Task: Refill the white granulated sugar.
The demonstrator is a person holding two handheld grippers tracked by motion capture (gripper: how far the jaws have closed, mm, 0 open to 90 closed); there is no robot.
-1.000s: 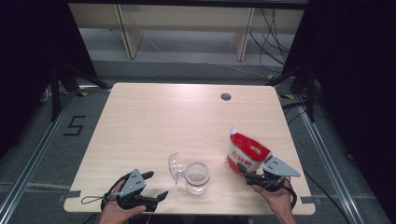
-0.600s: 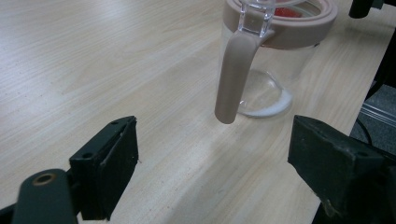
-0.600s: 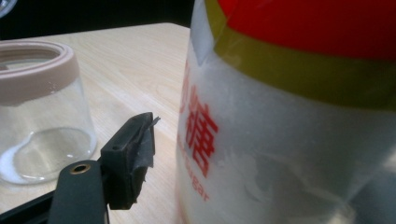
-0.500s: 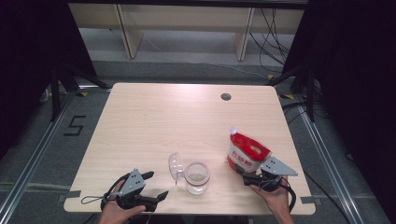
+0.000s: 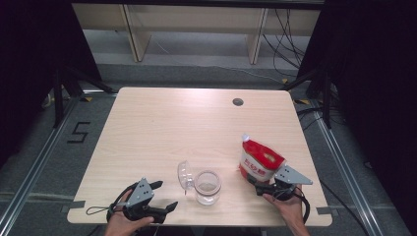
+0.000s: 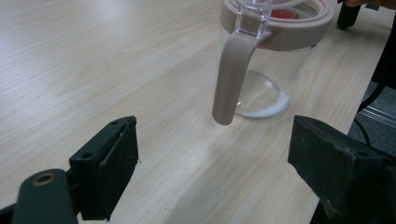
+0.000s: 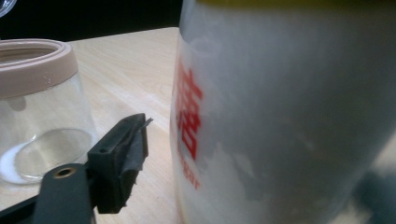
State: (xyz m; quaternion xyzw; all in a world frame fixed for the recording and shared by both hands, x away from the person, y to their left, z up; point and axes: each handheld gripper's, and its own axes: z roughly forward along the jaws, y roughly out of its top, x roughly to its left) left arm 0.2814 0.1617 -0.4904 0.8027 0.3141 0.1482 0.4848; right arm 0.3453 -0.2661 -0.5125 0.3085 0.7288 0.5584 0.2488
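The light wood-grain table (image 5: 162,128) is carrying two items near its front edge. A clear glass jar (image 5: 207,187) with a beige plastic rim is standing upright, and its transparent domed lid (image 5: 183,174) is hanging open on the jar's left side. In the left gripper view the jar's beige handle (image 6: 229,77) is hanging down its wall, and a thin white residue is lying around the base. To the jar's right, a soft red-and-white pouch (image 5: 259,160) with red printed characters is standing slightly tilted, its pointed top corner leaning away from the person.

The right gripper (image 5: 263,187) is sitting at the pouch's near lower edge. In the right gripper view the pouch's glossy white face (image 7: 289,116) is looming directly ahead. One black jaw is standing just clear of the pouch's left side, with a visible gap; the other jaw is hidden. The jaws have just been closing slightly from a wide spread, and no pad is visibly pressing on the pouch.

The left gripper (image 5: 164,196) is resting near the table's front left, jaws spread wide, with the jar lying ahead, well apart and untouched.
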